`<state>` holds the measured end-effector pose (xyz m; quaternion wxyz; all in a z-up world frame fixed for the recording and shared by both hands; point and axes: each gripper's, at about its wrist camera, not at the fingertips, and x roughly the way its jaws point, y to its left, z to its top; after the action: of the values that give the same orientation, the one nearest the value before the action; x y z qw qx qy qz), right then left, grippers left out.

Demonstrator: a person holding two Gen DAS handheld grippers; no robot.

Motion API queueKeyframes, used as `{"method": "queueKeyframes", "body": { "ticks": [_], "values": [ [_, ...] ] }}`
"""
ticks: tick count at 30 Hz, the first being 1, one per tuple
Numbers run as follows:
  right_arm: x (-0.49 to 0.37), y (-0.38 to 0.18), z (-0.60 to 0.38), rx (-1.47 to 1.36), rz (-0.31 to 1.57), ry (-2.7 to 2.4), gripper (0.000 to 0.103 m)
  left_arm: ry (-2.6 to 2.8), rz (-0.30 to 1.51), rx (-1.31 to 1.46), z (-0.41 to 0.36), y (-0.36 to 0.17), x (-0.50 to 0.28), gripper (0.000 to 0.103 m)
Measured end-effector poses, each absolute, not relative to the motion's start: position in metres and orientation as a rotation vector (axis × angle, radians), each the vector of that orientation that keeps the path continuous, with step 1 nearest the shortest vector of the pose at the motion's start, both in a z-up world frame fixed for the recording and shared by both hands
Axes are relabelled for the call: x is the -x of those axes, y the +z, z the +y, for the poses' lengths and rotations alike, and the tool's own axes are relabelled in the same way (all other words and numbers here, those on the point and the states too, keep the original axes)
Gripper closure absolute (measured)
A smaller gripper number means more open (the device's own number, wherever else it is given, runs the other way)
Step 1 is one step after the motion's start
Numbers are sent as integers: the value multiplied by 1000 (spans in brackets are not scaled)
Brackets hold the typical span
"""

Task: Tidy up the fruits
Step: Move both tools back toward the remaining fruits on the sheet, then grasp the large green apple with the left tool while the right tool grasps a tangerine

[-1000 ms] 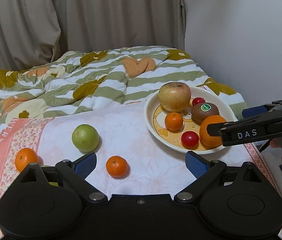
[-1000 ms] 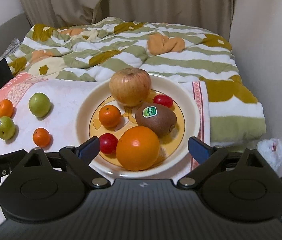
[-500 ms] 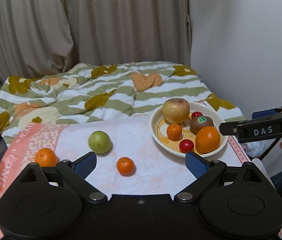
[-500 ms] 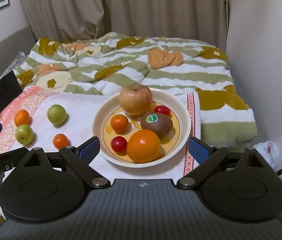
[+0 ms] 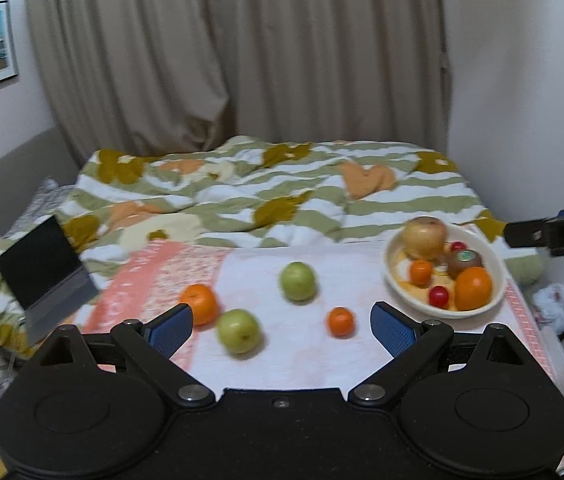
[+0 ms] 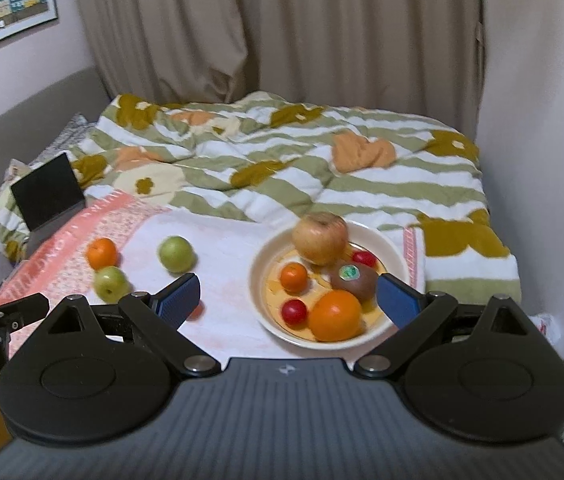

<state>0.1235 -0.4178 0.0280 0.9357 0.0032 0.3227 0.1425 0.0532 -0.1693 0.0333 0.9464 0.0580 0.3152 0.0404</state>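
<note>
Left gripper (image 5: 281, 323): blue pads spread wide, gripping nothing, hovering above the pink-bordered cloth (image 5: 266, 364). Beyond its tips four loose fruits are lying on the cloth: a small tangerine (image 5: 340, 321), a green apple (image 5: 238, 330) just beside an orange (image 5: 200, 303), another green apple (image 5: 297, 281) farther back. Right gripper (image 6: 289, 295): pads likewise released, empty, hanging over the near rim of the plate (image 6: 260, 280). Plate is carrying a large apple (image 6: 319, 238), kiwi (image 6: 353, 279), orange (image 6: 334, 315), tangerine (image 6: 293, 277) and two cherry tomatoes (image 6: 294, 311).
</note>
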Motion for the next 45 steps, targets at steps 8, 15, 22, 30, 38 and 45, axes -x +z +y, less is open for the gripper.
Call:
{"method": "queueKeyframes", "body": {
  "ticks": [8, 15, 22, 30, 38, 45],
  "values": [
    [-133, 37, -380, 35, 667, 348, 0, 173, 705, -67, -129, 31, -65, 4],
    [-157, 16, -345, 70, 728, 352, 0, 188, 778, -34, -96, 16, -97, 4],
    [-189, -15, -307, 123, 797, 362, 0, 138, 851, 19, -68, -4, -137, 4],
    [-221, -55, -278, 182, 880, 393, 0, 49, 971, 89, -48, -44, -177, 4],
    [-236, -86, -257, 232, 937, 460, 0, 5, 1015, 134, -50, -76, -199, 4],
    [-247, -104, -250, 249, 966, 509, 0, -14, 1013, 184, -54, -91, -210, 7]
  ]
}}
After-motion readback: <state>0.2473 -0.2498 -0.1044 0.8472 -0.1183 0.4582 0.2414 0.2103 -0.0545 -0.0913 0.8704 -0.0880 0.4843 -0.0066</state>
